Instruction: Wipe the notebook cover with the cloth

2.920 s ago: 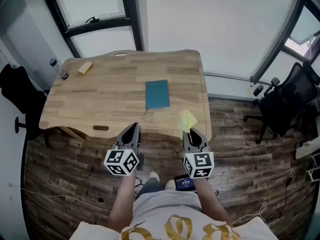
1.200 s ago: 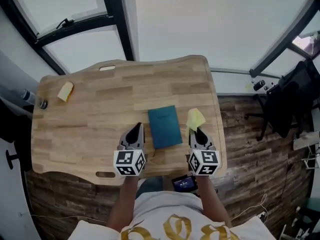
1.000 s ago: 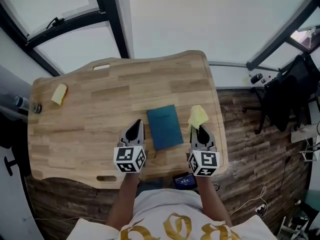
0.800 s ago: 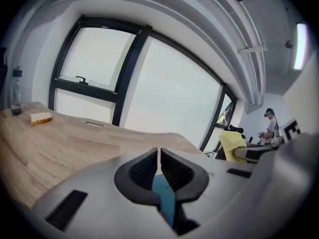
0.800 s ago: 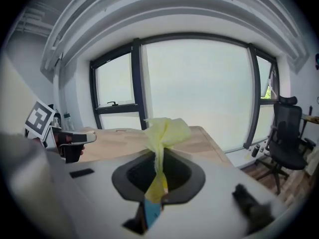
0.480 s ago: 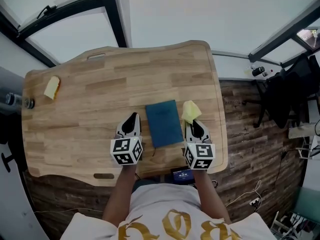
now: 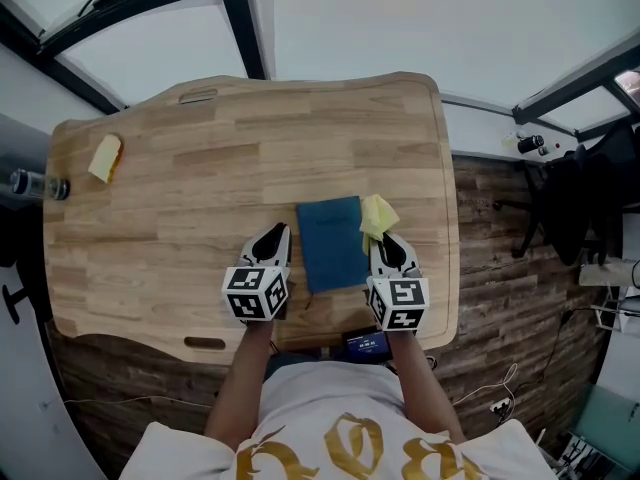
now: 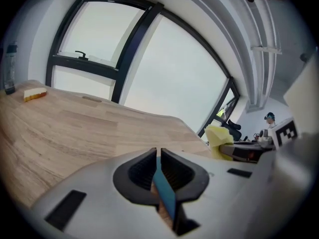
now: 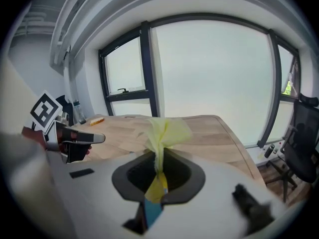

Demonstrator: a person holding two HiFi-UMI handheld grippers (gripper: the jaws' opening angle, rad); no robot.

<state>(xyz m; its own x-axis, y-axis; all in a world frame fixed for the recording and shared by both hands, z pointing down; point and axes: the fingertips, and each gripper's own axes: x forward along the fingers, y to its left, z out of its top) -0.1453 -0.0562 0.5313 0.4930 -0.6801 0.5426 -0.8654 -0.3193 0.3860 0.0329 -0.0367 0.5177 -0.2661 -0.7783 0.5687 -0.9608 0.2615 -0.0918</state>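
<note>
- The left gripper (image 7: 273, 240) has its jaws pressed together with nothing clamped between them; in the left gripper view only a thin slit shows between them (image 8: 157, 156).
- It hovers just beside the left edge of the teal rectangular notebook (image 7: 330, 241).
- The right gripper (image 7: 386, 247) is clamped on a crumpled pale-yellow cloth (image 7: 377, 215). In the right gripper view (image 9: 158, 159) the cloth (image 9: 164, 129) stands up out of the closed jaws in a loose tuft.
- The notebook lies flat and closed on the light wooden table (image 7: 200, 188), near the front edge, between the two grippers.
- The cloth sits at the notebook's far right corner, overlapping its right edge from above; whether it touches the cover cannot be told.
- A small yellow sponge (image 7: 104, 157) and a clear bottle (image 7: 35, 183) lie at the table's far left, well apart from the notebook.
</note>
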